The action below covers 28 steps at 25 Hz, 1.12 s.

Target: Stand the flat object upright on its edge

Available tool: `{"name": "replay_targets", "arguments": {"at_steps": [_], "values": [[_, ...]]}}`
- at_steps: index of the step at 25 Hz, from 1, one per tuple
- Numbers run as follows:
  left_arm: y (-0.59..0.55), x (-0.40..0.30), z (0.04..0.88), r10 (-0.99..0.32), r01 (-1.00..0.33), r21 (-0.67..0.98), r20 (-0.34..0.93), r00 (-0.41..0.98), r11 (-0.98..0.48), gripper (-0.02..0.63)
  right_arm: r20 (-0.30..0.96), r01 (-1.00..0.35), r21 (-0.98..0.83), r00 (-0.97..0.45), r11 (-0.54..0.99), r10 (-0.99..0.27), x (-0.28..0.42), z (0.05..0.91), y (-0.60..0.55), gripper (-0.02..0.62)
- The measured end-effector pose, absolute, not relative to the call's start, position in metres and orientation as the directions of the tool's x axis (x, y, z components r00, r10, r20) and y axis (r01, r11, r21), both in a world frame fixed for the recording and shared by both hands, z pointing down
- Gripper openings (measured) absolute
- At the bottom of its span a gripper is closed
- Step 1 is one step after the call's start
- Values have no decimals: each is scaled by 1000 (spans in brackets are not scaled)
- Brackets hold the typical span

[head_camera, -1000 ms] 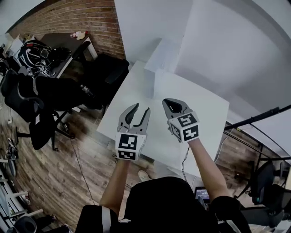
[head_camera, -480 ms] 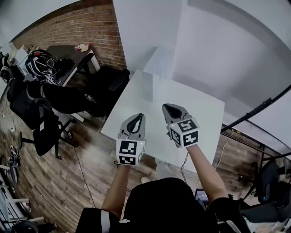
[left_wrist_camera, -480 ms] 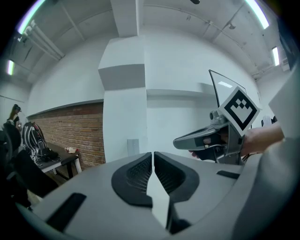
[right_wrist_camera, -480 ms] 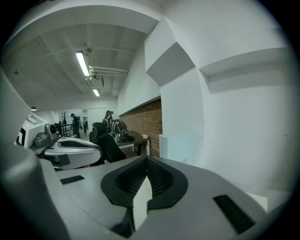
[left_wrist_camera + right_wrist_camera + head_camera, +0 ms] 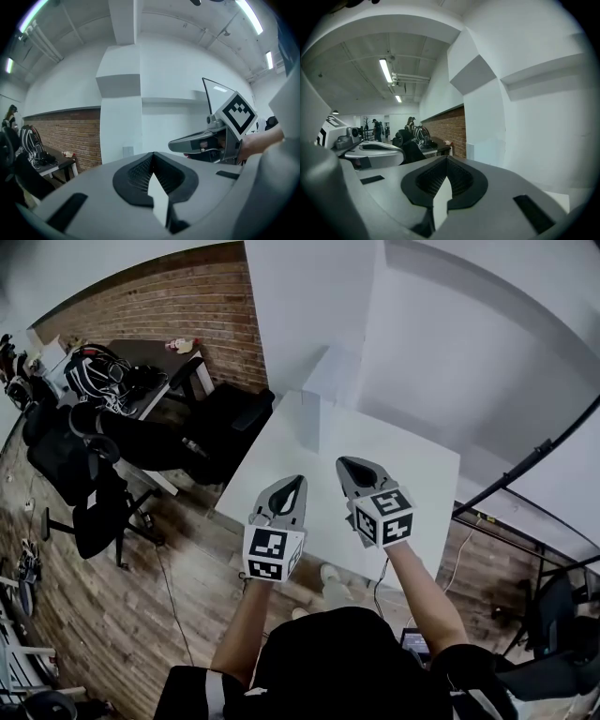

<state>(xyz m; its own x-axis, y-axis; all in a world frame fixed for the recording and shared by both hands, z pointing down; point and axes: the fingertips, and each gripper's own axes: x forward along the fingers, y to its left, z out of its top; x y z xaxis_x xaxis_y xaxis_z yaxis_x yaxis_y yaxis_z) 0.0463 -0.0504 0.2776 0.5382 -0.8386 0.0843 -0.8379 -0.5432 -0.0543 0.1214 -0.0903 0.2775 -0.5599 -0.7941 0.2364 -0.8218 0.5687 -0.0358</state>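
The flat object (image 5: 302,423), a thin pale rectangle, stands upright at the white table's (image 5: 412,484) far edge. My left gripper (image 5: 291,484) has just closed its jaws on nothing; my right gripper (image 5: 352,464) is pressed together, empty too

A white table (image 5: 427,474) stands on a wooden plank floor (image 5: 122,615) beside a white pillar (image 5: 309,315), with a brick wall (image 5: 178,306), a cluttered dark desk (image 5: 141,352) and black office chairs (image 5: 75,460) to the left, under ceiling strip lights (image 5: 386,70).

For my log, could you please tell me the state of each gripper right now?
Left gripper: closed, holding nothing.
Right gripper: closed, holding nothing.
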Motion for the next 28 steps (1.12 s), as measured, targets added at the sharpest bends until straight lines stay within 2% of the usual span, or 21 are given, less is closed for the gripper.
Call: {"name": "replay_targets", "arguments": {"at_steps": [28], "values": [[-47,38,259,-834,-833,-49,61,548,-551,12,178,-803,4,-586,596,-790,107,250,-76,40]]}}
